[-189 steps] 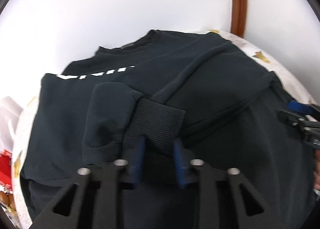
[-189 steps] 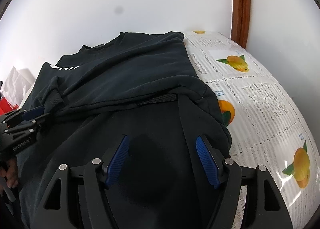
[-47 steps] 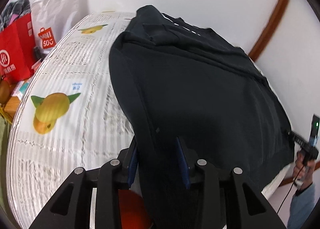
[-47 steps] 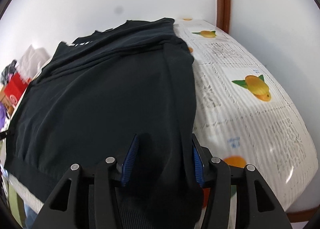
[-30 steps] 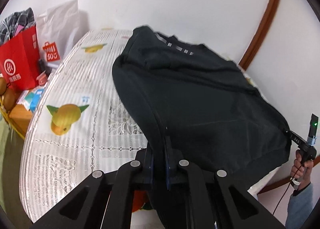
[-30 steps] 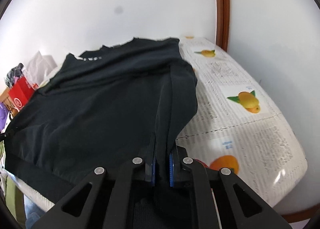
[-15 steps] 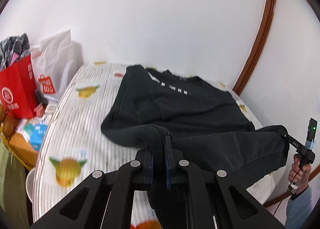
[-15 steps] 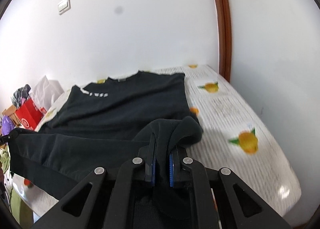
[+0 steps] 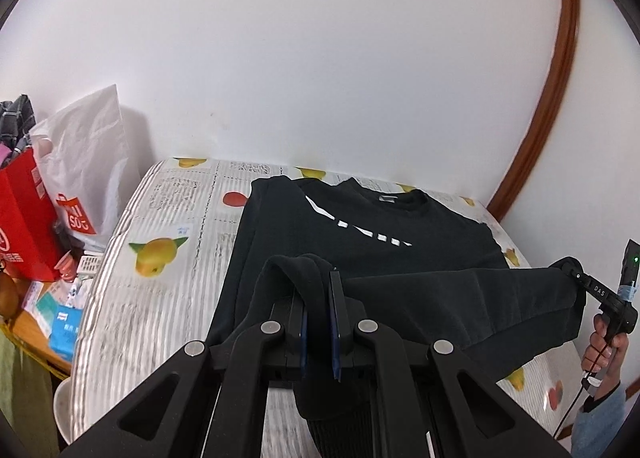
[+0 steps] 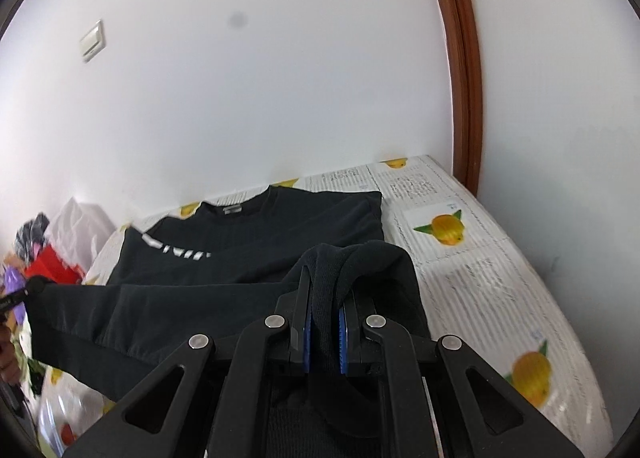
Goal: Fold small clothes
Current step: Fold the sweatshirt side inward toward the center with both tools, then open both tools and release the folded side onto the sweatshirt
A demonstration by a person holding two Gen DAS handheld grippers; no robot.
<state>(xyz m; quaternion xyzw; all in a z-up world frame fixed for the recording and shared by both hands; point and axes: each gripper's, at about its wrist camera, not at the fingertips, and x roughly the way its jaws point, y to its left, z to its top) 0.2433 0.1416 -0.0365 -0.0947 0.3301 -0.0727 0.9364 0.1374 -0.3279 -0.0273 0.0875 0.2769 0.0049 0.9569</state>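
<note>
A black sweatshirt (image 9: 360, 242) with white chest lettering lies on a table, collar toward the wall; it also shows in the right wrist view (image 10: 256, 246). My left gripper (image 9: 318, 298) is shut on the left corner of its bottom hem. My right gripper (image 10: 325, 298) is shut on the right corner. The hem (image 9: 460, 298) is lifted above the table and stretched between both grippers. The right gripper also shows in the left wrist view (image 9: 576, 278), and the left one at the left edge of the right wrist view (image 10: 28, 288).
The table wears a white cloth (image 9: 160, 218) printed with fruit and text, also in the right wrist view (image 10: 460, 258). A red bag (image 9: 20, 226), a white bag (image 9: 88, 178) and small boxes stand left of it. White walls and a brown frame (image 10: 460, 78) lie behind.
Both grippers shut on the hem corners, then rose and moved toward the collar, lifting the hem off the table and pulling it taut between them.
</note>
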